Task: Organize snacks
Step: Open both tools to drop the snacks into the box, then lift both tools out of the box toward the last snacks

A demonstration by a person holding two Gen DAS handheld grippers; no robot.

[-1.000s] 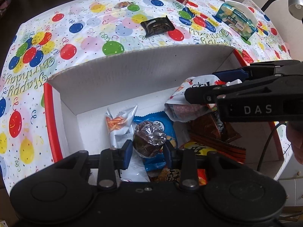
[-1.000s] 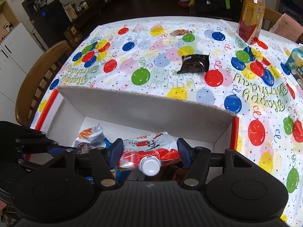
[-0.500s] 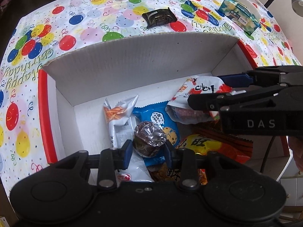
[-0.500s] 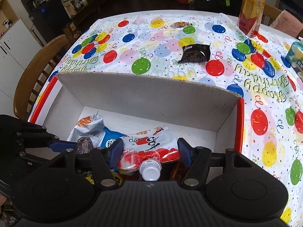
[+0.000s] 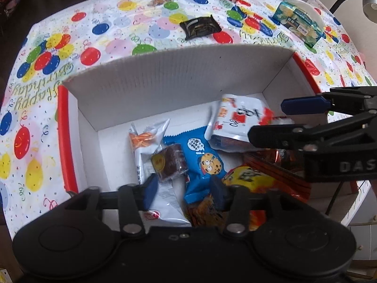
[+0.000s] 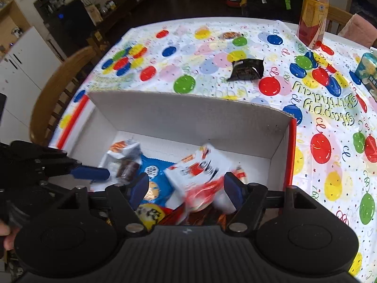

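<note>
Box (image 5: 165,89), white inside w/ red edge, open-topped on bench (image 5: 113,33) under balloon-print cloth, holds most snacks. Left to right in left wrist view: silver-and-orange packet (image 5: 146,139) by box's left wall; brown foil-wrapped cake (image 5: 170,162) lying across that packet and blue cookie bag (image 5: 202,162), apart from both pads. Left gripper (image 5: 183,189) spread wide, nothing held, pads either side of blue bag's lower end. Yellow-and-orange chip bags (image 5: 254,179) further right, partly under right gripper. White-and-red pouch (image 5: 238,120) leaning toward box's rear right corner, blurred in right wrist view. Right gripper (image 6: 186,189) also wide apart, empty; pouch (image 6: 205,167) between its pads but not pinched, touching unclear due to blur.

Beyond box on bench: black wrapped snack (image 5: 200,27) just past rear wall, small orange-brown packet (image 6: 229,35) further back, tissue pack (image 5: 299,21) at right, drink bottle (image 6: 313,15) at far right edge. Wooden chair (image 6: 56,94) at bench's left side.
</note>
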